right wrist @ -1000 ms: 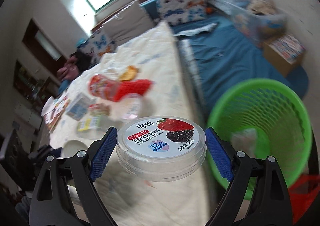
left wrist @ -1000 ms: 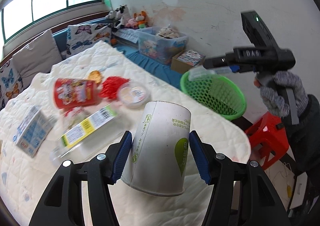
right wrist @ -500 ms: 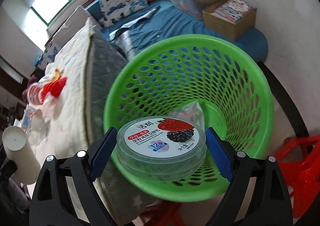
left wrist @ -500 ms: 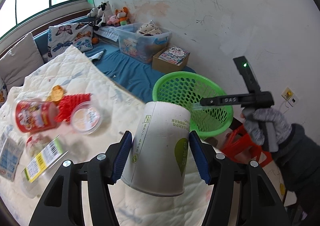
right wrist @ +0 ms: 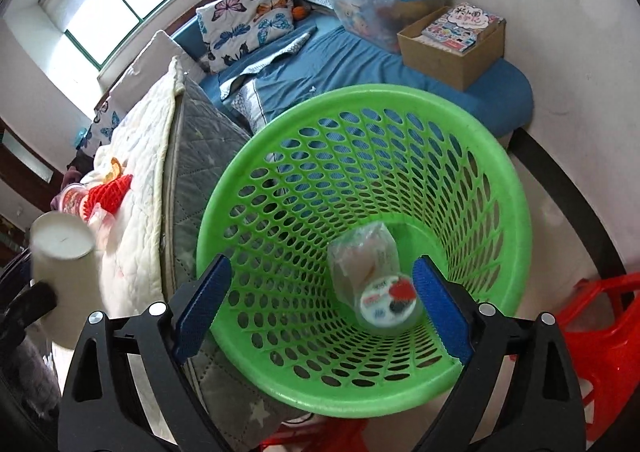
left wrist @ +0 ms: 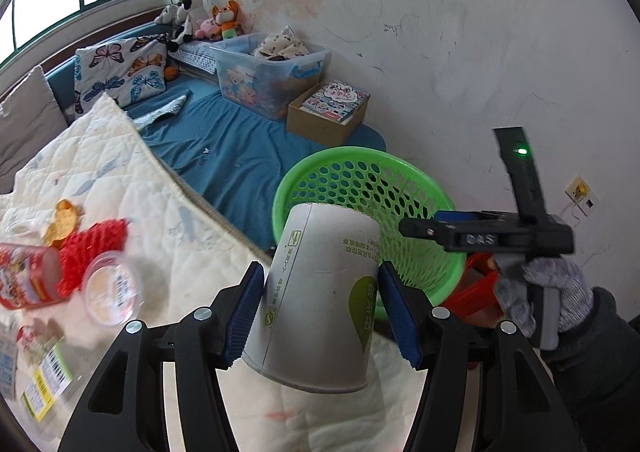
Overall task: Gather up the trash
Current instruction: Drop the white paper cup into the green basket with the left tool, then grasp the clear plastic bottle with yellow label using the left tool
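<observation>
My left gripper (left wrist: 322,310) is shut on a white paper cup (left wrist: 320,292), held upside down above the bed's edge, just short of the green basket (left wrist: 320,164). The cup also shows in the right wrist view (right wrist: 64,252). My right gripper (right wrist: 320,300) is open and empty above the green basket (right wrist: 516,236). A round yogurt tub with a berry lid (right wrist: 390,304) lies in the basket's bottom beside a clear plastic wrapper (right wrist: 364,256). The right gripper also shows in the left wrist view (left wrist: 416,226), over the basket.
On the quilted bed (left wrist: 100,172) lie a red snack can (left wrist: 24,284), red net (left wrist: 92,248), a clear lidded tub (left wrist: 110,292) and a yellow-labelled package (left wrist: 44,384). A red stool (right wrist: 604,332) stands by the basket. A cardboard box of books (left wrist: 328,112) sits behind.
My right gripper opened and the yogurt tub dropped into the basket. My left gripper carried the cup nearer to the basket.
</observation>
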